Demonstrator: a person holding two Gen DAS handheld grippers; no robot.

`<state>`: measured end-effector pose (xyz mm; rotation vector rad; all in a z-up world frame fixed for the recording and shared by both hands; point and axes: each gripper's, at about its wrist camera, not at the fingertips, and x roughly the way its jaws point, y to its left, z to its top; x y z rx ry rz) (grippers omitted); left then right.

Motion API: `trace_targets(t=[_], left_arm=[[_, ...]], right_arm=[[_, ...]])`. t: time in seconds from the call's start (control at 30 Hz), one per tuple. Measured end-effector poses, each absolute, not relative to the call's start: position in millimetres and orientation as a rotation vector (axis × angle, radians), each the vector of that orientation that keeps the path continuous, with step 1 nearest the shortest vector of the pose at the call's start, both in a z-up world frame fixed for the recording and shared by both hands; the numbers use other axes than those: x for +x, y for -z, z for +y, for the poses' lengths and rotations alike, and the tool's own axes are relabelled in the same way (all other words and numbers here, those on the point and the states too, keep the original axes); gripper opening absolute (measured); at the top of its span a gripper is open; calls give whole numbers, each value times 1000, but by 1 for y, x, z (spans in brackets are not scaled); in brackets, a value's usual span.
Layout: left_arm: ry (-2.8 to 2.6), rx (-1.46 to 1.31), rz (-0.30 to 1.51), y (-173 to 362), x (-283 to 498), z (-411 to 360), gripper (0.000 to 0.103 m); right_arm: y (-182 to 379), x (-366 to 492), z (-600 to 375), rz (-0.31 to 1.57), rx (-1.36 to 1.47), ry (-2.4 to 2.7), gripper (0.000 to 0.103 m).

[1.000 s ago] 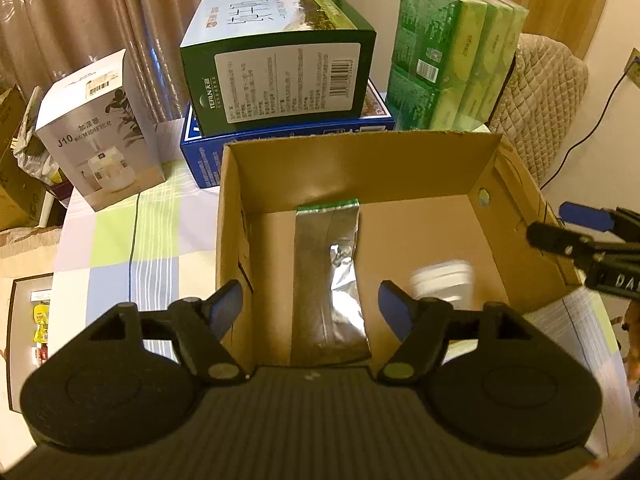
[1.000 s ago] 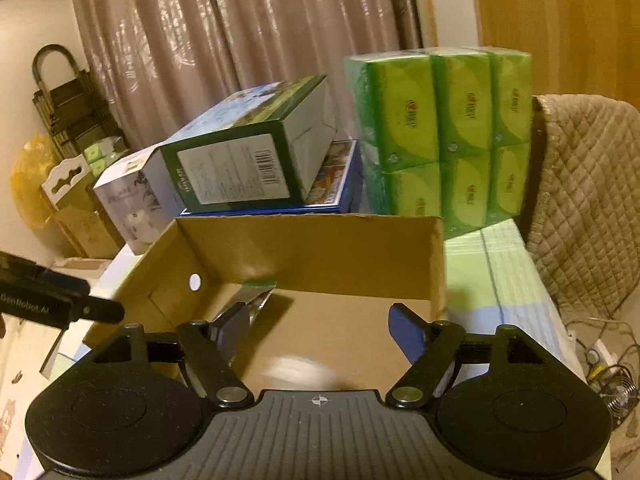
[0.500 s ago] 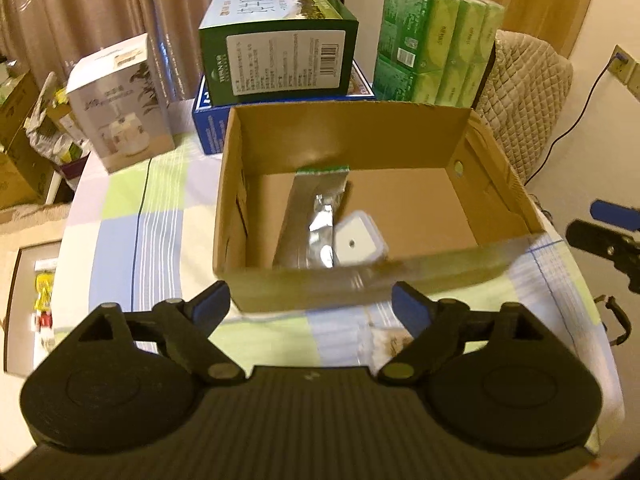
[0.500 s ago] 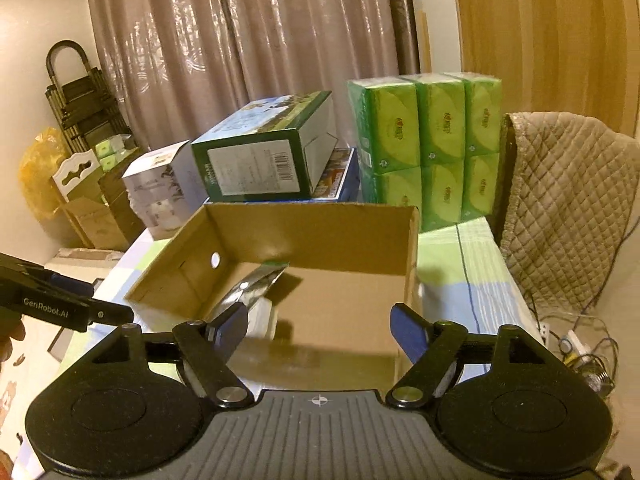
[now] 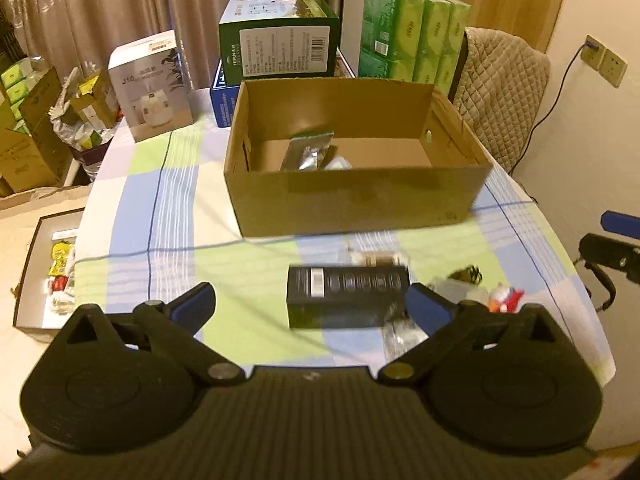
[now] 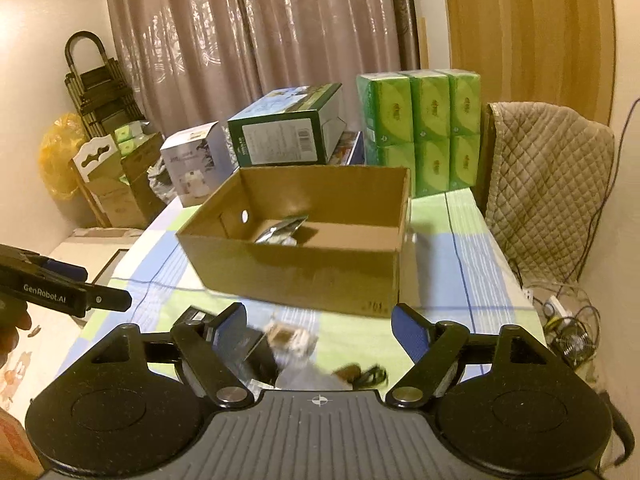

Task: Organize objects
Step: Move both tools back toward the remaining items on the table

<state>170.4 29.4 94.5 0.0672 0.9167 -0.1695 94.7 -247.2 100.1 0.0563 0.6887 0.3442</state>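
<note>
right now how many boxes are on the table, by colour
brown cardboard box: 1
green box: 1
blue box, under the green one: 1
white box: 1
black box: 1
total: 5 (the green tissue packs are not counted as boxes)

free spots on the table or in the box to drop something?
Bare: cardboard box floor right of the foil pouch; tablecloth left of the box. Crowded: near edge, around the black box and small items.
</note>
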Motion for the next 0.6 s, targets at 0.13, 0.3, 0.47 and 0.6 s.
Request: trace_targets(t=[0.13, 0.3, 0.47, 0.6], left_arm=[[170, 36, 904, -93, 139, 31, 102], [153, 49, 874, -86, 103, 28, 102], [154, 62, 879, -73, 81, 22, 102], [168, 76, 883, -64, 76, 13, 102]], right_arm=[[-98, 67, -252, 698, 77, -327, 77], [-88, 30, -263, 680, 113, -292, 78], [-69, 7, -273, 707, 117, -245, 78], [-60, -1, -278, 723, 113, -221, 78]])
